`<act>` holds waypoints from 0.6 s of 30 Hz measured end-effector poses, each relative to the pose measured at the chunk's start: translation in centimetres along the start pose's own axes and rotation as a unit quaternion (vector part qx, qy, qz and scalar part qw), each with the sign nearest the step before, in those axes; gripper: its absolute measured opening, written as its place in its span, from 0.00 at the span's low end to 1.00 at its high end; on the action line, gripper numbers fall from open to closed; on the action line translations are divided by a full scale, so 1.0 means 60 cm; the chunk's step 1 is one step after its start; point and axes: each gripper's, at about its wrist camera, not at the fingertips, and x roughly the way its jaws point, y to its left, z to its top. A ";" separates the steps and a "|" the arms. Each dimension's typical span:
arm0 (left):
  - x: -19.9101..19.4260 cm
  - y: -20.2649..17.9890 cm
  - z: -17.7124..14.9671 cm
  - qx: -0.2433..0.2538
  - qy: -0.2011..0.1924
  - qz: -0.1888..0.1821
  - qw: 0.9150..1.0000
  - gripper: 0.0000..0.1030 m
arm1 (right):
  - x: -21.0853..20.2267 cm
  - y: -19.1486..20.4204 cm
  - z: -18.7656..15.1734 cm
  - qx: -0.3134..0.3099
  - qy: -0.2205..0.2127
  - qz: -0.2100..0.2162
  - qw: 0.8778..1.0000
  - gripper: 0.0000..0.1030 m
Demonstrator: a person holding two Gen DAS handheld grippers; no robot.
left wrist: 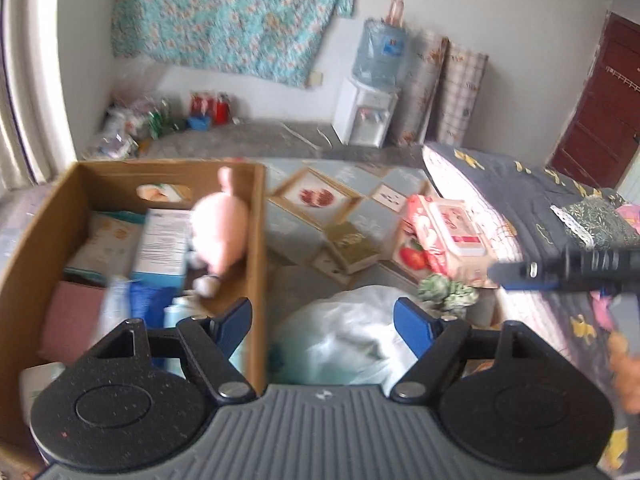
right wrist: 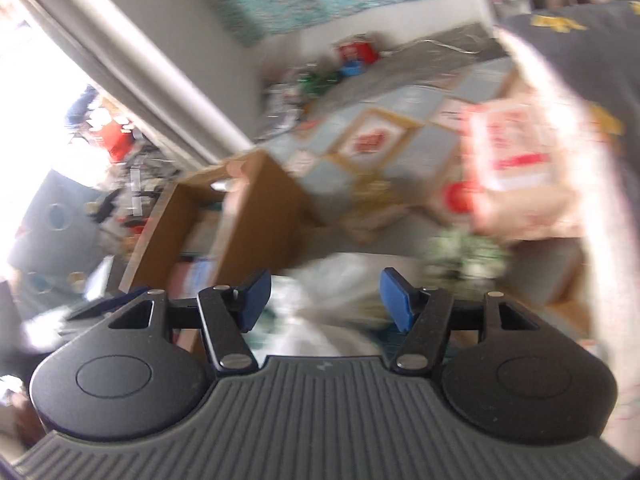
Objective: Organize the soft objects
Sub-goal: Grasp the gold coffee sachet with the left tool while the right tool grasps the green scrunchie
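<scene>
Left wrist view, left to right. Cardboard box [left wrist: 256, 240] fills 9 o'clock, open top, standing on the floor. Inside it: a pink plush toy [left wrist: 218, 236] leaning against the right wall, blurred, head end up; a white-blue carton [left wrist: 164, 244] just left of the toy; a pink flat item [left wrist: 72, 320] at the near left corner; other packs, too blurred to name.

Left gripper [left wrist: 322, 322]: blue fingers [left wrist: 234, 326] apart, nothing between them, not touching anything. Left finger sits over the box's right wall, right finger over a pale plastic bag [left wrist: 340, 332] on the floor just right of the box.

At 12 o'clock: patterned floor mat [left wrist: 320, 196], water dispenser [left wrist: 366, 116] against the far wall, floral quilt [left wrist: 236, 16] hanging above.

At 2 o'clock: red-and-white tissue pack [left wrist: 448, 232] on the mat, a small green-white soft item [left wrist: 448, 292] just below it, touching the bag's edge. Dark bedding [left wrist: 520, 192] with yellow prints at 3 o'clock. Right gripper [left wrist: 520, 272] pokes in from the right edge above the bedding; seen side-on here.

Right wrist view, heavy motion blur. Box [right wrist: 248, 224] at 10 o'clock, bag [right wrist: 332, 276] dead centre beyond the fingers, tissue pack [right wrist: 516, 160] at 2 o'clock. Right gripper [right wrist: 326, 300]: blue fingers [right wrist: 256, 298] apart, empty, clear of everything.
</scene>
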 end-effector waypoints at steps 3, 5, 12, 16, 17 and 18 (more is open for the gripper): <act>0.060 -0.018 0.038 -0.007 0.045 -0.010 0.999 0.78 | 0.019 -0.046 -0.007 0.000 0.007 -0.041 0.999 0.61; 0.107 -0.032 0.061 -0.016 0.080 -0.008 0.997 0.78 | 0.041 -0.064 -0.008 -0.004 0.012 -0.059 0.998 0.65; 0.267 -0.067 0.120 -0.026 0.153 0.027 0.988 0.78 | 0.121 -0.119 -0.002 0.028 0.023 -0.102 0.994 0.73; 0.358 -0.073 0.138 -0.046 0.182 0.046 0.981 0.79 | 0.146 -0.139 -0.003 0.059 0.018 -0.109 0.992 0.73; 0.376 -0.072 0.141 -0.053 0.189 0.052 0.979 0.79 | 0.151 -0.142 -0.003 0.066 0.014 -0.108 0.992 0.73; 0.395 -0.071 0.143 -0.060 0.196 0.056 0.977 0.79 | 0.156 -0.143 -0.004 0.072 0.010 -0.109 0.991 0.73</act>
